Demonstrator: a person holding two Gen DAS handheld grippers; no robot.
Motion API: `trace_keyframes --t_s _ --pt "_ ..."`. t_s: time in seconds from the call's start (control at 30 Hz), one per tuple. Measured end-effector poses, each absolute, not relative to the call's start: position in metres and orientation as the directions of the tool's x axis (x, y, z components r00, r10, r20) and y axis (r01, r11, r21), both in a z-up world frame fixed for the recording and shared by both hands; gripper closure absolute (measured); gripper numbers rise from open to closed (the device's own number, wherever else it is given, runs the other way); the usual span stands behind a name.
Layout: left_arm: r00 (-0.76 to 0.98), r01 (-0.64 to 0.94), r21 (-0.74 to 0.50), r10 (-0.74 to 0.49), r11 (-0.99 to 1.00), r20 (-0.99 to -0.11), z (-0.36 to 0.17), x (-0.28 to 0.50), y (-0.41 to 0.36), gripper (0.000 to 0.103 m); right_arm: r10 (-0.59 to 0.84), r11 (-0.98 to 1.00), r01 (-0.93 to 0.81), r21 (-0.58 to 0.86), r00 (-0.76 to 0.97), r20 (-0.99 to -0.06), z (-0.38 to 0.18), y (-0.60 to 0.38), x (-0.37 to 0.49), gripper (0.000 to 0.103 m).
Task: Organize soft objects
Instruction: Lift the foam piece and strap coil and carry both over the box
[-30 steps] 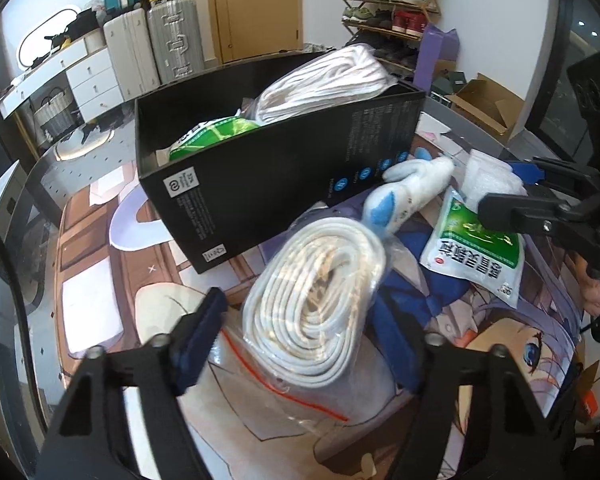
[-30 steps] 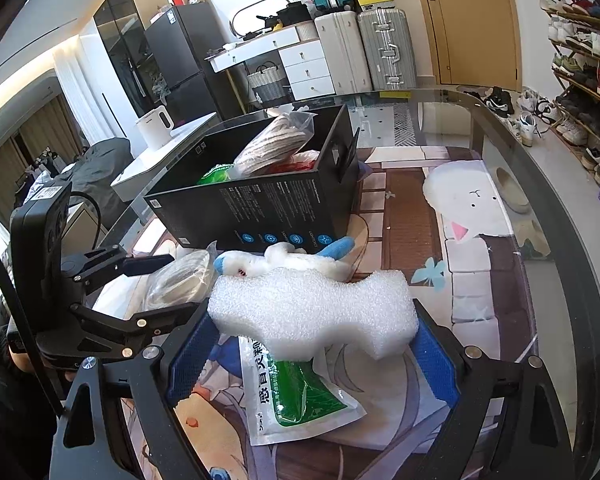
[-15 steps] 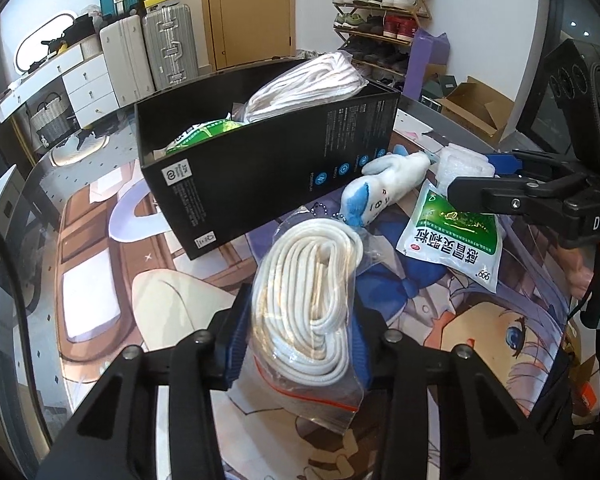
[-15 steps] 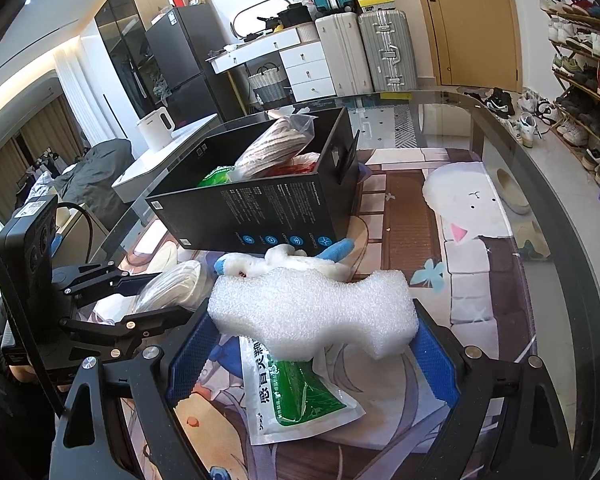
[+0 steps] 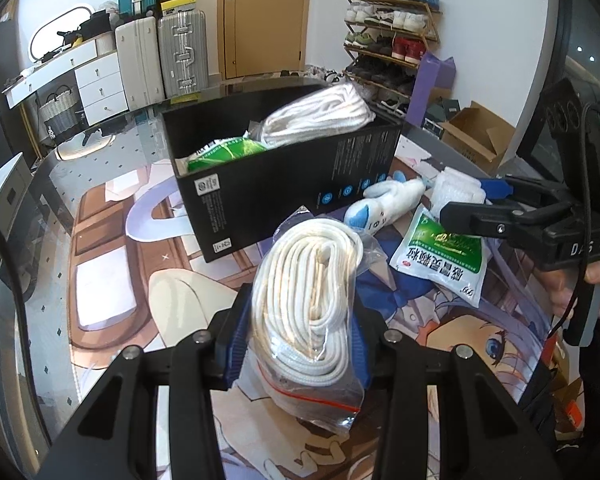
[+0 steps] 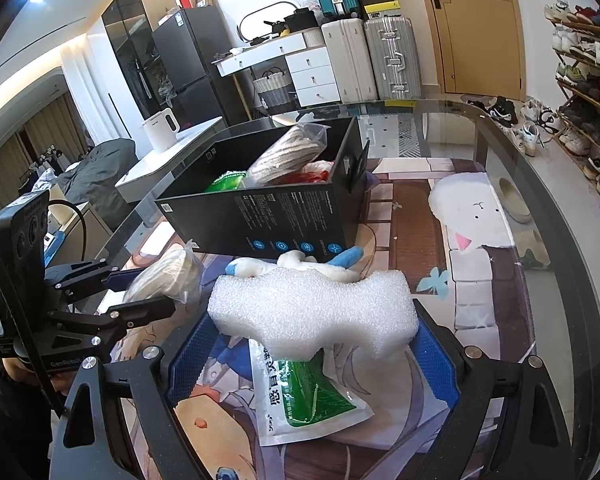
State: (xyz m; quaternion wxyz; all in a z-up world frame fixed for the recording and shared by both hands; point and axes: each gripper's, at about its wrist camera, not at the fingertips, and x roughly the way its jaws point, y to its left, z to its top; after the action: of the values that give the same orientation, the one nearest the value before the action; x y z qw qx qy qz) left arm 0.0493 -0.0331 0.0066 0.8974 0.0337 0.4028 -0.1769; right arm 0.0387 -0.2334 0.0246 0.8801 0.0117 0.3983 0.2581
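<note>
My left gripper (image 5: 300, 344) is shut on a clear bag of coiled white rope (image 5: 308, 300) and holds it above the mat, in front of the black box (image 5: 284, 176). The box holds another bag of rope (image 5: 320, 118) and a green packet (image 5: 224, 152). My right gripper (image 6: 312, 336) is shut on a white foam block (image 6: 316, 308) held above a green and white packet (image 6: 304, 396). A white and blue plush toy (image 5: 384, 200) lies against the box front. The left gripper also shows in the right wrist view (image 6: 140, 296).
A printed anime mat (image 5: 140, 292) covers the glass table (image 6: 560, 208). Suitcases (image 5: 160, 60), a white drawer unit and a shoe rack (image 5: 392, 44) stand beyond the table. A cardboard box (image 5: 476, 136) lies on the floor at right.
My left gripper has closed on the bagged rope and lifted it a little. The right gripper holds the foam block in the same place.
</note>
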Motion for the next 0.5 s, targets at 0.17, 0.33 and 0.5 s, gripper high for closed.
trace_keyframes --t_s 0.17,0.33,0.5 --pt "0.639 0.327 -0.098 -0.296 0.940 -0.710 0.017 0.046 -0.026 0.062 0.471 0.861 -0.462 0.215 0.562 -0.680 0.029 -0.230 0.035 0.012" --pt "0.667 0.306 -0.115 -0.299 0.945 -0.683 0.029 0.047 -0.019 0.062 0.475 0.857 -0.476 0.200 0.576 -0.666 0.036 -0.227 0.031 0.012" --pt "0.689 0.287 -0.130 -0.299 0.949 -0.660 0.039 0.049 -0.013 0.062 0.476 0.854 -0.487 0.181 0.592 -0.651 0.044 -0.224 0.028 0.012"
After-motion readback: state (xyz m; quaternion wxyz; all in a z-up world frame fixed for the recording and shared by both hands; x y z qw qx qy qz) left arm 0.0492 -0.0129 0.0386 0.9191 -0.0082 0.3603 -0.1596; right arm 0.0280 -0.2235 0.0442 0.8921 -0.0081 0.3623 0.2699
